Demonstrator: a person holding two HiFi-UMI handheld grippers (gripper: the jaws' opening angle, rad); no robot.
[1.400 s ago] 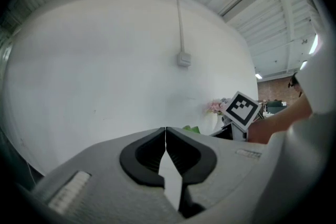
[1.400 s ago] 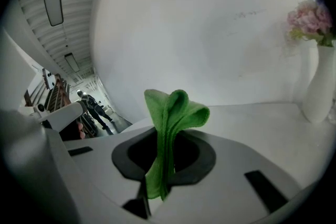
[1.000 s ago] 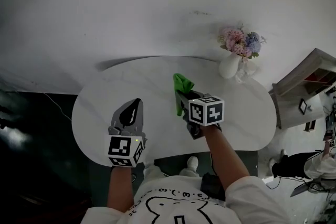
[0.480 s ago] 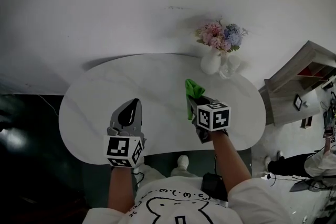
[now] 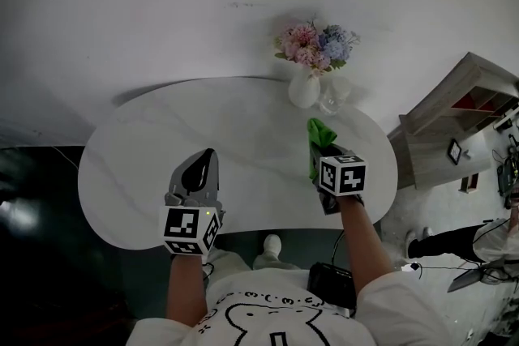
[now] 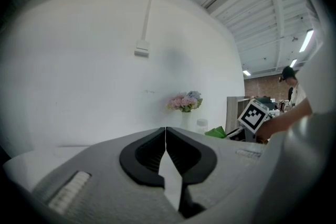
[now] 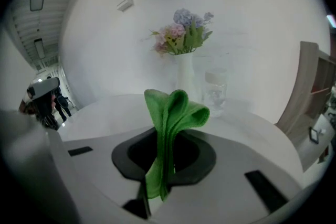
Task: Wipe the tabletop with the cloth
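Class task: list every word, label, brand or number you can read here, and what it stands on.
No readable text.
Left gripper and right gripper cubes: square marker patterns only, no letters.
Shirt: a drawing, no words.
Small frame at far right: too small to read.

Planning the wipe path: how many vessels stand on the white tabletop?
2: a white vase of pink and blue flowers at the far edge, and a clear glass just to its right. None seems hidden.
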